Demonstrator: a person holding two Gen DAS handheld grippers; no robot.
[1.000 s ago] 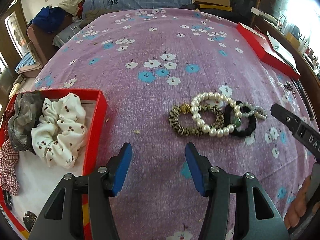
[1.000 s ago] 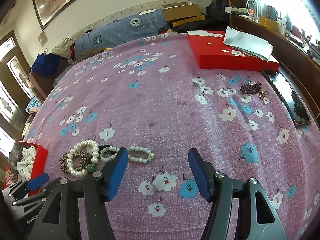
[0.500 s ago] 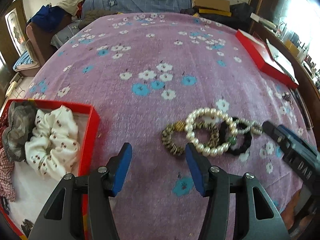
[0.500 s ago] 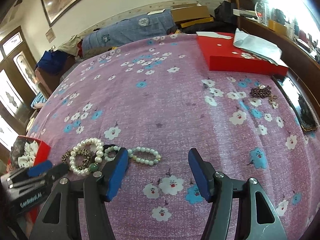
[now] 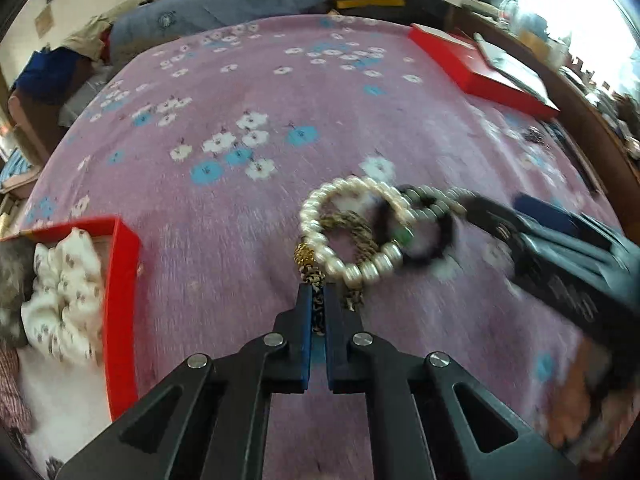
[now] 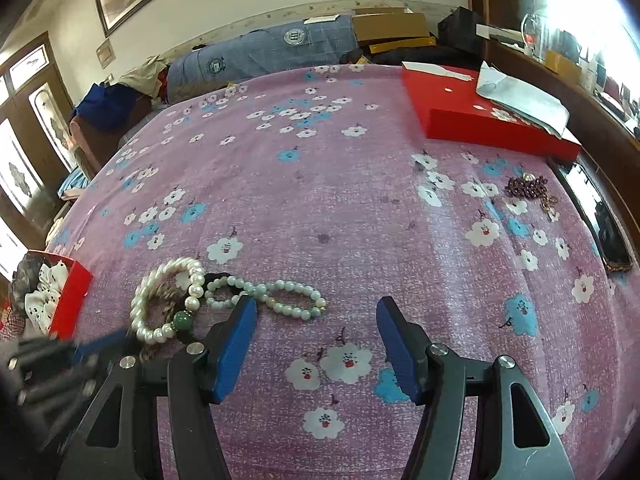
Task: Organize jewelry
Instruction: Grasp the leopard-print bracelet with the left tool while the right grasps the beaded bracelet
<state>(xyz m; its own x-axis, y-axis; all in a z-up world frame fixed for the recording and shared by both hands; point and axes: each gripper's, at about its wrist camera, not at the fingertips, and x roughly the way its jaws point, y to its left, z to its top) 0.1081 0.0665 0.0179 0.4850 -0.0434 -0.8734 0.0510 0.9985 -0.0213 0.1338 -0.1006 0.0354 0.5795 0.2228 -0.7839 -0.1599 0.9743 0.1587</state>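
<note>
- The left tool (image 5: 318,300) is pinching the leopard-print bracelet (image 5: 316,276), its jaws having just closed on the band.
- That bracelet is lying tangled under the pearl bracelet (image 5: 352,232) near the bed's (image 5: 280,92) front edge.
- The red box (image 5: 120,280) is sitting at the front-left corner, left of the held band.
- The right tool (image 6: 316,340) is hanging wide and empty, beside the jade beads (image 6: 276,296).

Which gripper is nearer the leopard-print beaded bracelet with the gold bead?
Left. The left gripper is shut on the leopard-print beaded bracelet, its jaws having just closed. The right gripper hangs open over the purple floral bedspread, off to the bracelet's far side.
</note>
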